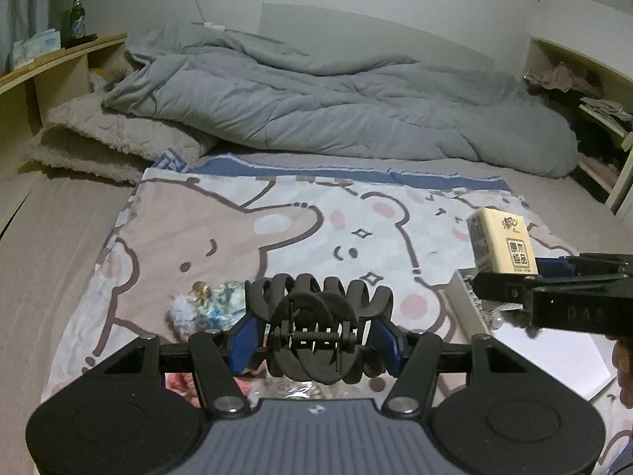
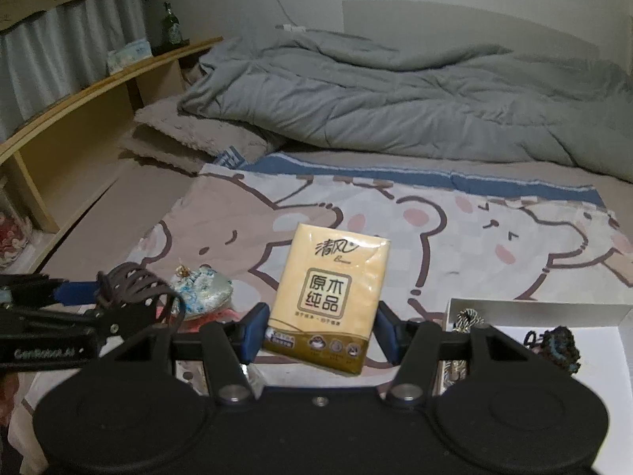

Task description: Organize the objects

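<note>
My left gripper (image 1: 314,340) is shut on a black hair claw clip (image 1: 316,324) and holds it above the cartoon bear sheet (image 1: 237,221). My right gripper (image 2: 318,326) is shut on a yellow tissue pack (image 2: 330,293), held upright above the sheet. The tissue pack (image 1: 502,241) and right gripper also show at the right of the left wrist view. The claw clip (image 2: 138,293) and left gripper show at the left of the right wrist view. A white box (image 2: 554,312) with hair ties lies at the right; it also shows in the left wrist view (image 1: 554,356).
A blue-white fabric pouch (image 1: 209,304) lies on the sheet near the left gripper; it also shows in the right wrist view (image 2: 201,289). A grey duvet (image 1: 336,111) fills the back of the bed. A wooden shelf (image 2: 99,91) with a green bottle (image 2: 171,25) stands left.
</note>
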Demonstrator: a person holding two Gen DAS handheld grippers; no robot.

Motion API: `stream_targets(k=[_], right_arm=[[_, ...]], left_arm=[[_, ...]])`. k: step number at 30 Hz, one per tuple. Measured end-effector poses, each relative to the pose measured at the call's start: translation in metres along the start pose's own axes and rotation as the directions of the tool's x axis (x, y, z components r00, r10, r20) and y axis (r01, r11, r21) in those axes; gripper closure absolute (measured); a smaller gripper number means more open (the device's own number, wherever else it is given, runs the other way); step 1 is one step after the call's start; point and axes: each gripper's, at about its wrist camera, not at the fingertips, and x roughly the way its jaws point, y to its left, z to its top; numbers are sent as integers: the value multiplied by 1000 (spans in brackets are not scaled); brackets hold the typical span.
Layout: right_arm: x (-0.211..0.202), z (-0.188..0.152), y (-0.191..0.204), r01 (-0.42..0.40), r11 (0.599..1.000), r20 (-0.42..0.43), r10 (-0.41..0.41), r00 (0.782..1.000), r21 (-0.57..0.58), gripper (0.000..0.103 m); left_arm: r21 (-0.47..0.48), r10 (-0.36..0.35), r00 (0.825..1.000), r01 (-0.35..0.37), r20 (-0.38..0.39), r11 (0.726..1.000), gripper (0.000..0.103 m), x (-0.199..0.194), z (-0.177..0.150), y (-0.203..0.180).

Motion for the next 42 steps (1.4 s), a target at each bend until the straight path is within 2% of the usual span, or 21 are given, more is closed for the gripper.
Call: stream_targets(k=[7,26,42], right_arm=[[-20,-4,-16,6,1000,34,-6,999,-16,45],[-66,-24,-120,163,984,70,-168,983,70,45],[-85,-48,-202,268,949,52,-280,959,163,45]], left_arm=[[-1,-33,999,33,20,999,41,1,6,-27],[38,-150,989,150,8,988,41,34,17,-126],[80,-263,964,264,-25,961,41,71,15,-211]])
